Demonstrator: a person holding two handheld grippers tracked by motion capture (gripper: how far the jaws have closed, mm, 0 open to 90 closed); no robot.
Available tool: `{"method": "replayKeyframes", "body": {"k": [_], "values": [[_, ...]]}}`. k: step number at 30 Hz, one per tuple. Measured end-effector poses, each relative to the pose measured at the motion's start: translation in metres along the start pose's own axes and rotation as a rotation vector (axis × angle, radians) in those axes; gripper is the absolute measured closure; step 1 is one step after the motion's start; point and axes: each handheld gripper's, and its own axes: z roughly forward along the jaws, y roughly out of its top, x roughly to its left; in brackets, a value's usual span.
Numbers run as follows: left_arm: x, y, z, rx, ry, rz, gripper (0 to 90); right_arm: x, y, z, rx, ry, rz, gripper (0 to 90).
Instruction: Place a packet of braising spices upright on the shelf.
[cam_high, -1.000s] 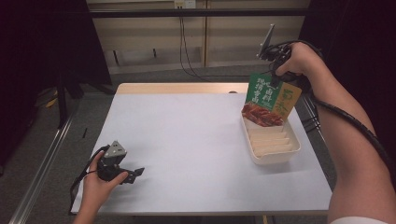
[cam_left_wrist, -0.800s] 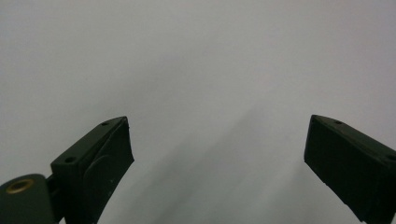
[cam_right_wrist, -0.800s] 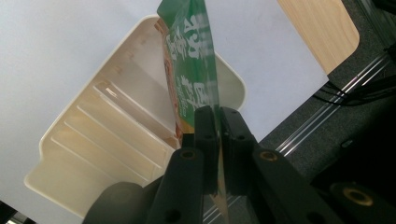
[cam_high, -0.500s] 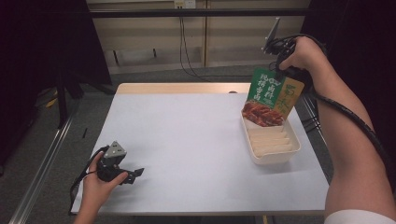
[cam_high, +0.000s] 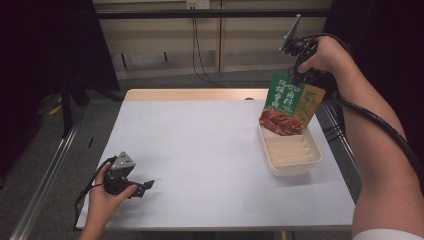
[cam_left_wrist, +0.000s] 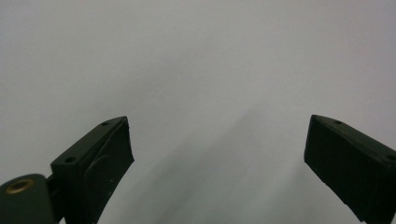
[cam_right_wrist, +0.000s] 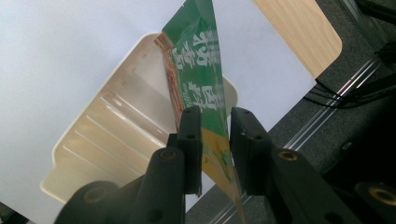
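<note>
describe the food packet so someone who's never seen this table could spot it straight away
Start at the white table and go to its right edge, where a cream ribbed tray sits. The packet stands tilted over the tray's far end, between the jaws of the right gripper. It is the one colourful thing: green and yellow, with a picture of red-brown food.

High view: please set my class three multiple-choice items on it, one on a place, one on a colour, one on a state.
1. Where is the food packet's lower end?
A. in the cream tray
B. on the floor
C. beside the left gripper
2. What colours is the packet's upper part?
A. blue and white
B. green and yellow
C. black
3. How are the left gripper's jaws?
A. shut on the packet
B. shut on the tray
C. open, nothing between

Answers: 1 A, its end dips inside the tray's rim. 2 B, a green panel beside a yellow one. 3 C, a wide gap showing bare table.
</note>
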Motion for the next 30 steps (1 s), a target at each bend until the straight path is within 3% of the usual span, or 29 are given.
{"method": "replayKeyframes", "body": {"k": [7,9,11,17,24,30], "values": [[0.0,0.001,-0.001,0.002,0.005,0.002,7.6,0.006,-0.002,-0.006,0.02,0.008,0.016,83.9],[0.0,0.001,0.0,0.002,0.003,0.002,7.6,0.006,-0.002,-0.005,0.021,-0.013,-0.006,83.8],[0.0,0.0,-0.001,0.0,0.003,0.0,7.6,0.006,-0.001,-0.005,0.027,-0.036,0.002,83.2],[0.0,0.001,0.0,0.001,0.004,0.003,7.6,0.004,-0.001,-0.008,0.014,-0.046,0.001,82.9],[0.0,0.001,0.0,-0.004,0.003,0.012,7.6,-0.002,-0.003,-0.004,0.019,-0.064,0.034,84.4],[0.0,0.0,-0.001,-0.004,0.001,0.003,7.7,-0.006,-0.004,-0.002,-0.002,-0.082,0.057,80.0]]}}
